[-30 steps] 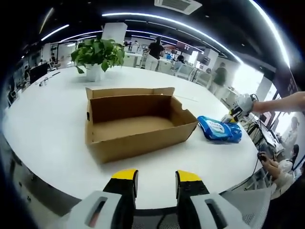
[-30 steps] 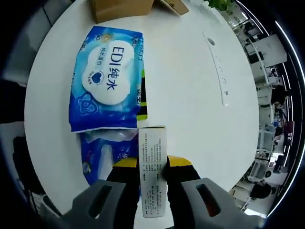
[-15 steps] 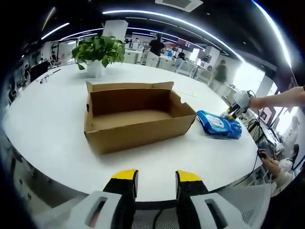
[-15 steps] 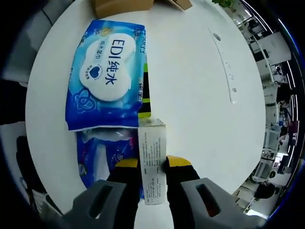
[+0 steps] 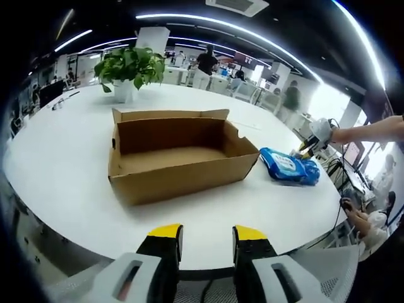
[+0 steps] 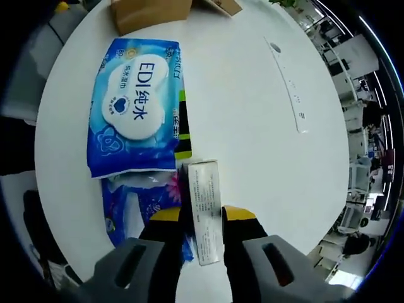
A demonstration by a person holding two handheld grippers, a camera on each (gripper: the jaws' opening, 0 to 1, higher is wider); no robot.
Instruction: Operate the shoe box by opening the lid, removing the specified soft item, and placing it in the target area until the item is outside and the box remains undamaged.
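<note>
Right fingers (image 6: 201, 218) seemingly flank slim box (image 6: 205, 211).

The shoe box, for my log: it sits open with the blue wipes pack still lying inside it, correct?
Not quite. The shoe box is open, but the blue wipes pack lies on the white table beside it, outside, as the left gripper view shows.

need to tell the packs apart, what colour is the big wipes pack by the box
Blue with a white cloud-shaped label on the wipes pack, shown best in the right gripper view.
</note>
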